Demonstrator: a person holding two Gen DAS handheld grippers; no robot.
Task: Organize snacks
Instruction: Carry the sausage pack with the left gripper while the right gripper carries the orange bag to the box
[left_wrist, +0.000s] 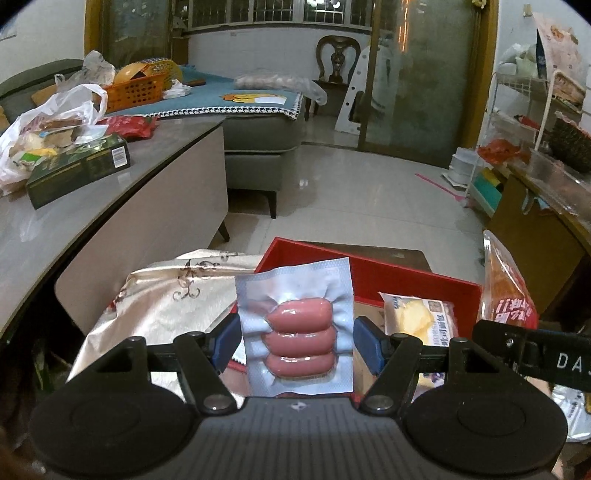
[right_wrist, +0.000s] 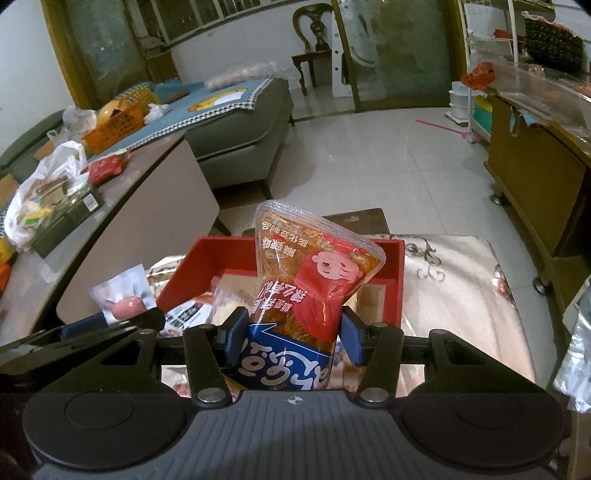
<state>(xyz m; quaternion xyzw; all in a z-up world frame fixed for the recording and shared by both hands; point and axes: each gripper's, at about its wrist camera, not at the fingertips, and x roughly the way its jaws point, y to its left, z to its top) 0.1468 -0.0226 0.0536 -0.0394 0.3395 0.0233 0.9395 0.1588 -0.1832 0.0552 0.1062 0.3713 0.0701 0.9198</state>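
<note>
A grey counter (left_wrist: 74, 221) was seen at left, bearing a white plastic bag of snacks (left_wrist: 44, 136), a dark green box (left_wrist: 79, 168) just beside it and a red packet (left_wrist: 127, 125) behind. A sofa (left_wrist: 255, 136), covered by a blue cloth (left_wrist: 236, 98), carried an orange basket (left_wrist: 135, 90) and a clear bag (left_wrist: 277, 81). A red tray (left_wrist: 373, 277) was set on a pale patterned cloth (right_wrist: 458, 291) and held a yellow-and-white snack packet (left_wrist: 417, 314).

Living room with pale tiled floor (left_wrist: 351, 192)

A grey sofa (left_wrist: 258, 147) stands far left; barred windows (left_wrist: 280, 13) behind, wooden chair (left_wrist: 338, 59) beside.
</note>
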